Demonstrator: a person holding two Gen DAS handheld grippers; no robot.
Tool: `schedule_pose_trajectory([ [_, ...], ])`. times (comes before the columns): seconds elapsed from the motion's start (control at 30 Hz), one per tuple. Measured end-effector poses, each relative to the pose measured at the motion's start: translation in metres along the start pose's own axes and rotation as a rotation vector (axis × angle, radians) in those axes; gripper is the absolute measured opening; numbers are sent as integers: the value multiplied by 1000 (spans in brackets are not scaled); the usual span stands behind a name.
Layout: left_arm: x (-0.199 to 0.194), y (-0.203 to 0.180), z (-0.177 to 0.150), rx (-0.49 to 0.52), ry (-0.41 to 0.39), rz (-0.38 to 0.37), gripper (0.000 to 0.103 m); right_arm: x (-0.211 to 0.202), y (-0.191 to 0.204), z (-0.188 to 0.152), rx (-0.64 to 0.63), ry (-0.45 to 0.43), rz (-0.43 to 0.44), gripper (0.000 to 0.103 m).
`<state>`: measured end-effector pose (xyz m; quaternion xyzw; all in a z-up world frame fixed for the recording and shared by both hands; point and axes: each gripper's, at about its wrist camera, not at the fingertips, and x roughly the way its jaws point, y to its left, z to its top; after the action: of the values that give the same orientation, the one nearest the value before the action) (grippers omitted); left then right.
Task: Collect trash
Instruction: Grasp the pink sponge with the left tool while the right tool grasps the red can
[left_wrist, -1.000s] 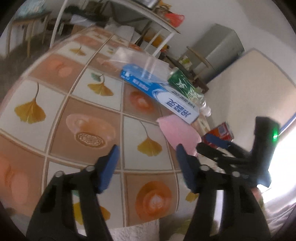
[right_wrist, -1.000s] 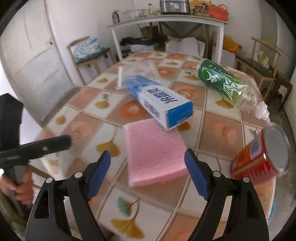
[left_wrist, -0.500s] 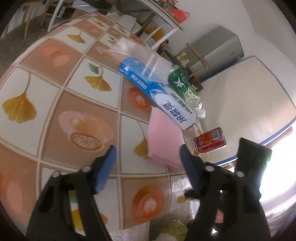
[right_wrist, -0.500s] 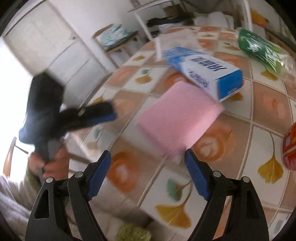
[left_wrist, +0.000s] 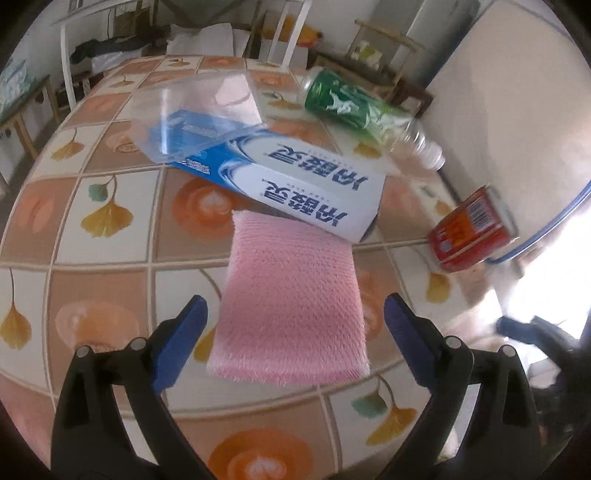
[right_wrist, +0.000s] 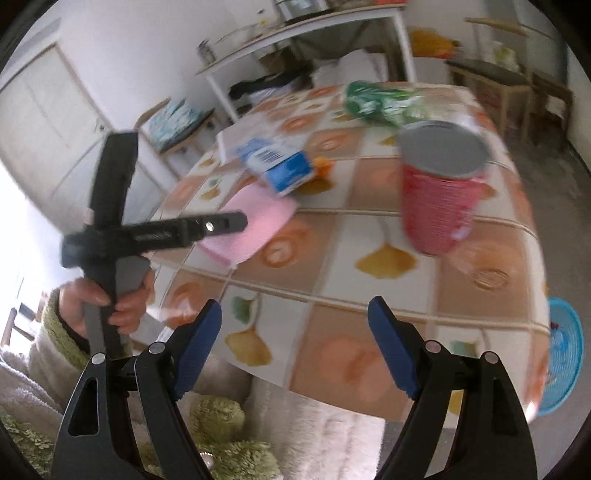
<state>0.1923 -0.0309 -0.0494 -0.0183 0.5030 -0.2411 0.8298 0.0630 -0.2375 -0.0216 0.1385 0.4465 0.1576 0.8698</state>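
A pink mesh cloth (left_wrist: 291, 306) lies flat on the tiled table (left_wrist: 103, 266), and a blue-and-white toothpaste box (left_wrist: 295, 181) overlaps its far edge. My left gripper (left_wrist: 295, 321) hovers over the near end of the cloth. Its jaws are opening and its pads stand clear of the cloth's sides. Behind the box are a clear plastic sheet (left_wrist: 199, 110) and a green bottle (left_wrist: 351, 103) on its side. A red can (right_wrist: 439, 192) lies tipped near the table's right edge. My right gripper (right_wrist: 295, 317) is open and empty, short of the can.
In the right wrist view a hand (right_wrist: 107, 299) holds the left tool at the table's near left corner. A blue round mat (right_wrist: 565, 354) lies on the floor to the right. Chairs and a white side table (right_wrist: 295, 33) stand behind.
The left gripper's jaws have spread wider, and it has swung over so the pink cloth lies between its fingers. The right gripper has swung away from the cloth toward the red can.
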Motion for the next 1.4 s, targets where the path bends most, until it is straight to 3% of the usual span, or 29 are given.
schedule_pose_trajectory([
  [0.23,20,-5,4,24,41,62,92,-22,-16,-15,44,-56,-20,79],
  [0.3,20,-9,3,36,41,79,80,-25,-19,-15,48,-67,-24,79],
  [0.5,6,-9,-13,35,53,94,77,-31,-27,-9,71,-101,-54,79],
  [0.77,-21,3,-51,-10,43,123,77,-25,-41,23,72,-184,-250,82],
  [0.87,-25,4,-57,-12,34,125,77,-18,-48,37,71,-209,-283,83],
  [1.1,-25,5,-59,-19,18,126,77,19,-58,62,59,-175,-358,83],
  [1.4,-24,3,-59,-12,-1,133,77,36,-50,68,31,-149,-378,78],
])
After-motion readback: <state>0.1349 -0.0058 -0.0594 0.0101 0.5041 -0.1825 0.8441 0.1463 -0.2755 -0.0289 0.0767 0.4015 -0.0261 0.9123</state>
